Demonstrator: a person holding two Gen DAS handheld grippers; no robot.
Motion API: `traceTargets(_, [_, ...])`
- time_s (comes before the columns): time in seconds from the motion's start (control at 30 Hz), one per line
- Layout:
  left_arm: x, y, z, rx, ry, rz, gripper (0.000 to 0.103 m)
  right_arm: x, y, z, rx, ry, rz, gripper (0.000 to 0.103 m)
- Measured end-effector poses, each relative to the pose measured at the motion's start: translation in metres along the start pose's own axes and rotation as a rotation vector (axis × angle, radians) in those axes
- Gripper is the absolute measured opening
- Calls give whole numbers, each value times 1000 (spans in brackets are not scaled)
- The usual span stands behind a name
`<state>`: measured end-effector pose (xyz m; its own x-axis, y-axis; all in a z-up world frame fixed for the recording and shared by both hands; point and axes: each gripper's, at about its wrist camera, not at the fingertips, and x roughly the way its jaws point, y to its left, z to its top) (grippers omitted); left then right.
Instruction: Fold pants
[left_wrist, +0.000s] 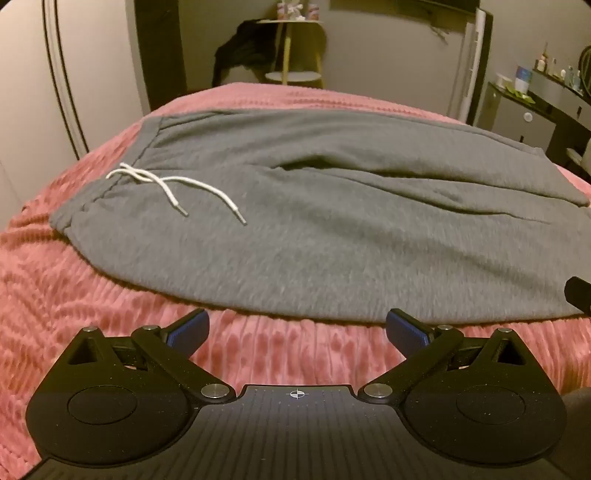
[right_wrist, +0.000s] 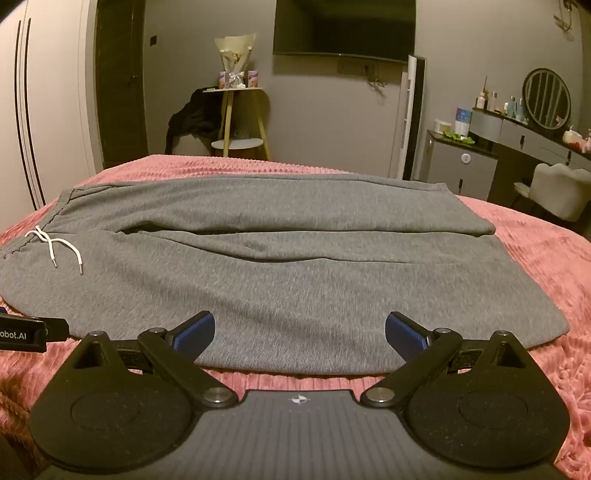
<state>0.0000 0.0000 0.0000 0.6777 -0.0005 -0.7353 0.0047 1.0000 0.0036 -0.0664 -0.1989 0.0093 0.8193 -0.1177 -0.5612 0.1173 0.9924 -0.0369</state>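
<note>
- The grey fleece pants (right_wrist: 280, 266) lie flat across the pink ribbed bed cover (right_wrist: 535, 258), ready for folding.
- The left hand-held gripper (left_wrist: 297, 332) and the right hand-held gripper (right_wrist: 300, 332) are spread wide, empty, at the near hem.

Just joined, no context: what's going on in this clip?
A person holds a two-finger tool in each hand over grey pants spread flat on a pink bedspread, waistband and white drawstring to the left. The left tool and right tool are both open at the near edge of the pants, gripping nothing. No fold has been made yet.
</note>
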Motion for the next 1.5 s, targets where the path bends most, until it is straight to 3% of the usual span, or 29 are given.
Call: traceTargets(1.5, [-1, -1, 2, 3, -3, 8, 103, 4, -5, 1, 39, 25, 21, 99])
